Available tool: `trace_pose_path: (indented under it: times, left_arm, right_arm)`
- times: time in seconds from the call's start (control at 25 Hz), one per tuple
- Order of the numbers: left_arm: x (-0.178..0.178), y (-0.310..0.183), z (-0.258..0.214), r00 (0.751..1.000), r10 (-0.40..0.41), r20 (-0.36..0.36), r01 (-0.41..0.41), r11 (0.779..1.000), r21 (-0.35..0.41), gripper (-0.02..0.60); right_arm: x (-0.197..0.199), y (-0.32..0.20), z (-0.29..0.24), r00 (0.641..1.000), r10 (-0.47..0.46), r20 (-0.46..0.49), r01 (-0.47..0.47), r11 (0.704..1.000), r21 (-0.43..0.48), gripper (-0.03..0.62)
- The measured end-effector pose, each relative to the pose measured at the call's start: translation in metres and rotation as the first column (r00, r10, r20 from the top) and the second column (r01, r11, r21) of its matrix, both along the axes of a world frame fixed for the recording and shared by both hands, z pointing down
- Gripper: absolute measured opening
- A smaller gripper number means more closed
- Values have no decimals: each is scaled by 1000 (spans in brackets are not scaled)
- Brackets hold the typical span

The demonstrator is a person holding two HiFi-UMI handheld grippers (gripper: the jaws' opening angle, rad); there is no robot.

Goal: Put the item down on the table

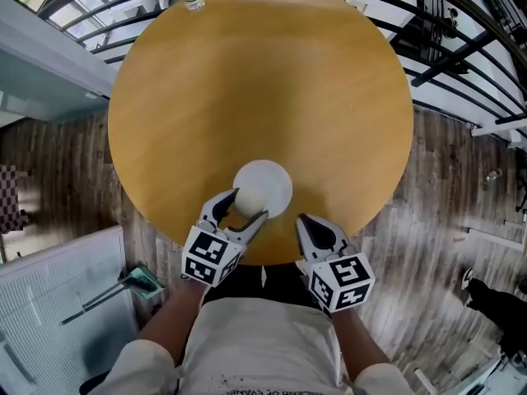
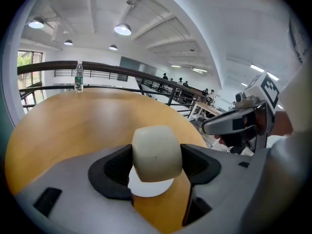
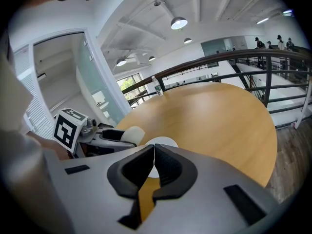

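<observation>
Lower centre of head view, by the worktop's (image 1: pixel 263 81) near edge: left hand-held gripper (image 1: pixel 249 204) clamps a cream rounded item (image 2: pixel 157 152), directly over a white disc (image 1: pixel 273 178); contact unclear. Right hand-held gripper (image 3: pixel 154 167) sits closed w/ nothing in it. Way down looks straight, prob. left's job
</observation>
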State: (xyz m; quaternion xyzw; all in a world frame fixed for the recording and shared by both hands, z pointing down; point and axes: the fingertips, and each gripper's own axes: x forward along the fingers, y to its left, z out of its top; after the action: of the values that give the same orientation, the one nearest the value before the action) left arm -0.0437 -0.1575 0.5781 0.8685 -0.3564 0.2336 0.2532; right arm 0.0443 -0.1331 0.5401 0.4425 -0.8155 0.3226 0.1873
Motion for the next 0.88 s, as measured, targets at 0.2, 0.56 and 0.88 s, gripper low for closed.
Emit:
trace_pose_path:
  times: [0.2,0.56,0.88]
  left_arm:
    - [2,-6,18,999,5,46,-3,1000,-26,318]
    - [13,-20,48,994,-10,109,17,998,-67,318]
    - [18,-22,69,987,-10,162,30,992,-120,318]
  right_arm:
    - [0,-1,8,1000,-3,-5,3,1000,-17,25]
    - [1,-3,17,1000,-10,1,10,999,-41,25]
    - [11,-1,24,1000,-1,-7,1,998,-64,25]
